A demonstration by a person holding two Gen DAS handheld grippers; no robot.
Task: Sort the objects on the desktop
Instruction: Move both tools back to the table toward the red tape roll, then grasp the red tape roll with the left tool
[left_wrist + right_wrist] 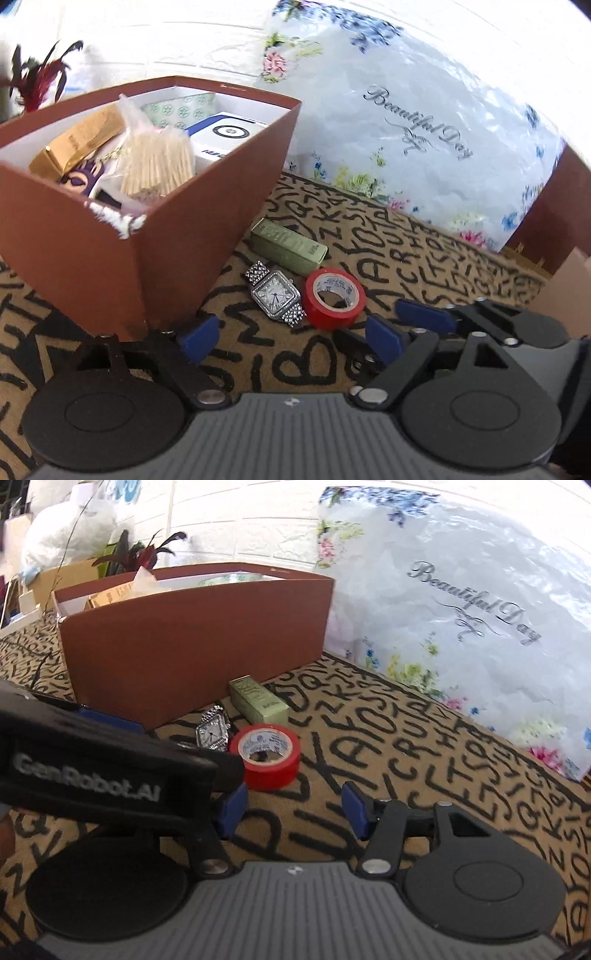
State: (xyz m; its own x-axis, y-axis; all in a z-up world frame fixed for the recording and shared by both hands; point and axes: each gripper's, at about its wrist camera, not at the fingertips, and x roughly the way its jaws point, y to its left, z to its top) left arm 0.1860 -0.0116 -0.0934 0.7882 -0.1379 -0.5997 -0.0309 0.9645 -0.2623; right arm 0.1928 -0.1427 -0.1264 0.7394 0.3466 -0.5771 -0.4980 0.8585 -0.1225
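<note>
While both grippers (pixel 286 338) (pixel 291 814) stand spread and empty, straddle the red tape roll (pixel 265 757) beside the watch (pixel 212 733), avoiding its strap.

"Beautiful Day" on bag (pixel 424 122); "GenRobot.AI" on left claw (pixel 110 734)

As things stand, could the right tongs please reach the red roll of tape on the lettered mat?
Probably yes: the right tongs are open, and only bare mat separates them from the red tape roll.
</note>
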